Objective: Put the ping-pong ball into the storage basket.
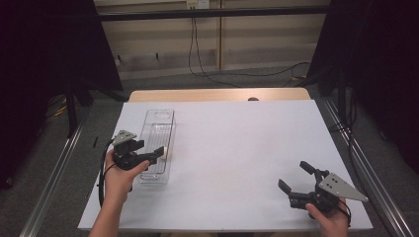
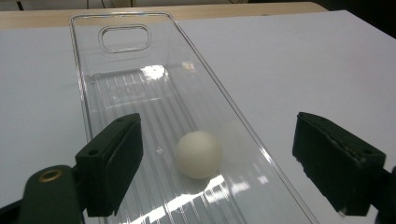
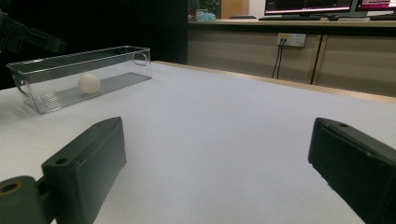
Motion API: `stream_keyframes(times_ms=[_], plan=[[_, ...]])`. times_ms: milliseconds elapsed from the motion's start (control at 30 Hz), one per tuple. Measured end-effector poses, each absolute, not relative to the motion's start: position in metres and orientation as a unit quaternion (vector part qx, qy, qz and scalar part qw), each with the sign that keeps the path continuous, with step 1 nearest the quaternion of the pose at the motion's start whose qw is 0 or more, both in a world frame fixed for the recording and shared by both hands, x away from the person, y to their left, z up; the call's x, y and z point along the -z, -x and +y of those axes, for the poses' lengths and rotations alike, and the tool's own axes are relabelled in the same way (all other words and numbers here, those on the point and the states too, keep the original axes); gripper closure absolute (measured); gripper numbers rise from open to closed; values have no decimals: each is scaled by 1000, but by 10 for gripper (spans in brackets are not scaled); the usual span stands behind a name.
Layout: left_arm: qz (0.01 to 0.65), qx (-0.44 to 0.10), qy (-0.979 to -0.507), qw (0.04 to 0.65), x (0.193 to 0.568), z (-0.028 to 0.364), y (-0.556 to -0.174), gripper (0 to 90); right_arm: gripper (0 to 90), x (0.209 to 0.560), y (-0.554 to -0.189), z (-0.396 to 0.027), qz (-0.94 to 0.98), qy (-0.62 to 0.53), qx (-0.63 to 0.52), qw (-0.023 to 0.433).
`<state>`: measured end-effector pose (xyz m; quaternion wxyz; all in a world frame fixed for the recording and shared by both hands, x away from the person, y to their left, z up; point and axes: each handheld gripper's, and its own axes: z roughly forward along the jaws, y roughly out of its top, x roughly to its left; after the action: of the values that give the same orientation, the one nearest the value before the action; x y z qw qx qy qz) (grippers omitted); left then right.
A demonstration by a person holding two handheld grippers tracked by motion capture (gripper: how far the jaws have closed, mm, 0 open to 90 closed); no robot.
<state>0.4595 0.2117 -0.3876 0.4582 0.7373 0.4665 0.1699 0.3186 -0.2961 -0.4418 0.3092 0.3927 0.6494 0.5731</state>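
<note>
A clear plastic tray (image 1: 159, 123) lies lengthwise on the left part of the white table. A white ball (image 2: 198, 154) rests on the ribbed floor of the tray (image 2: 140, 93), near its close end. My left gripper (image 2: 217, 161) hovers over that end, open, its jaws standing either side of the ball without touching it. From above, the left gripper (image 1: 154, 151) reaches across the tray beside the ball (image 1: 165, 150). My right gripper (image 1: 295, 177) sits low at the table's front right, open with nothing between its jaws. The right gripper view looks past that gripper (image 3: 217, 154) to the tray (image 3: 46, 100) and ball (image 3: 88, 83).
The white sheet (image 1: 237, 148) covers the table; a wooden edge (image 1: 217, 95) shows at the back. Dark curtains stand at both sides and cables (image 1: 212, 74) run over the floor behind. A desk with monitors (image 3: 308, 9) is far off.
</note>
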Motion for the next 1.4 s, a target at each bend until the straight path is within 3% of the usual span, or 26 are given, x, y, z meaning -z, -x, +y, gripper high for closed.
stream_keyframes(times_ms=[767, 1400], plan=[[457, -189, -712, 498, 389, 219, -447, 36, 37, 442, -319, -294, 653, -388, -573, 308], [437, -196, -715, 510, 398, 222, -435, 32, 37, 442, -319, -292, 657, -384, -571, 308]])
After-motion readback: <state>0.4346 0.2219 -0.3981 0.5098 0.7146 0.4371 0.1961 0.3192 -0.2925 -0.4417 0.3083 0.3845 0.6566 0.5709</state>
